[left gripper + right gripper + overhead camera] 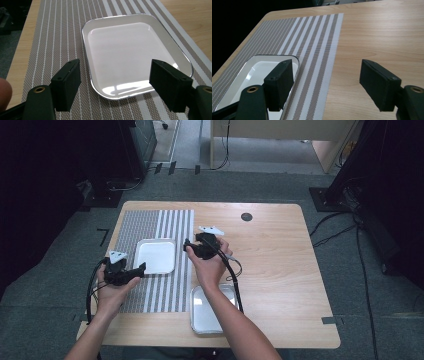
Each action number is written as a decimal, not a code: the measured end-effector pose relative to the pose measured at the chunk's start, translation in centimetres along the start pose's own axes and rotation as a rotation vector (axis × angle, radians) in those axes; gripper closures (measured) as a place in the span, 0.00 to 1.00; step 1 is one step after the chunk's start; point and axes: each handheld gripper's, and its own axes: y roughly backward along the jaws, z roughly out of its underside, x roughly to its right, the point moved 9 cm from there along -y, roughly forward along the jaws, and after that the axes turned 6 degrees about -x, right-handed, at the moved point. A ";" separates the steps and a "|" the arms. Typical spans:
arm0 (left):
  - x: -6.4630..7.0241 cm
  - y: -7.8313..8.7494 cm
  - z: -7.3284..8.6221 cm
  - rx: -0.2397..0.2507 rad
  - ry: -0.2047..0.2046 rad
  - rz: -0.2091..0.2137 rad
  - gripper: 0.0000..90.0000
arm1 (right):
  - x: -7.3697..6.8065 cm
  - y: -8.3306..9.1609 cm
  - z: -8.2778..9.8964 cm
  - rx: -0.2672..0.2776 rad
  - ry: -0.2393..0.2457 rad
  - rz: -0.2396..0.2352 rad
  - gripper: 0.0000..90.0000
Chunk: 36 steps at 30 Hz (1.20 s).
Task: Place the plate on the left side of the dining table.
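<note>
A white square tray [155, 255] lies on the striped placemat [150, 225], empty. My left gripper [139, 268] hovers just left of the tray, pointing at it, jaws open and empty; in the left gripper view the tray [130, 52] lies beyond its open jaws [122, 90]. My right gripper [187, 245] hangs off the tray's right side above the mat's edge, open and empty. In the right gripper view the tray's corner [254, 72] sits behind the left pad [280, 83], with the placemat [312, 50] and bare wood ahead.
A second metal tray [210, 312] lies near the front edge of the wooden table [280, 250], partly under the right forearm. A dark round cap [246, 216] sits in the tabletop at the back. Cables trail from both grippers.
</note>
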 end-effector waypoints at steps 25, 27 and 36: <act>0.7 3.5 4.4 0.022 0.000 0.010 0.28 | 3.4 6.2 2.6 0.009 0.091 -0.022 0.26; 0.8 3.7 4.8 0.020 0.011 0.025 0.28 | 3.9 6.7 2.7 0.013 0.090 -0.017 0.26; 1.8 4.6 6.7 0.017 0.018 0.061 0.28 | 7.2 8.5 3.6 0.029 0.068 0.011 0.27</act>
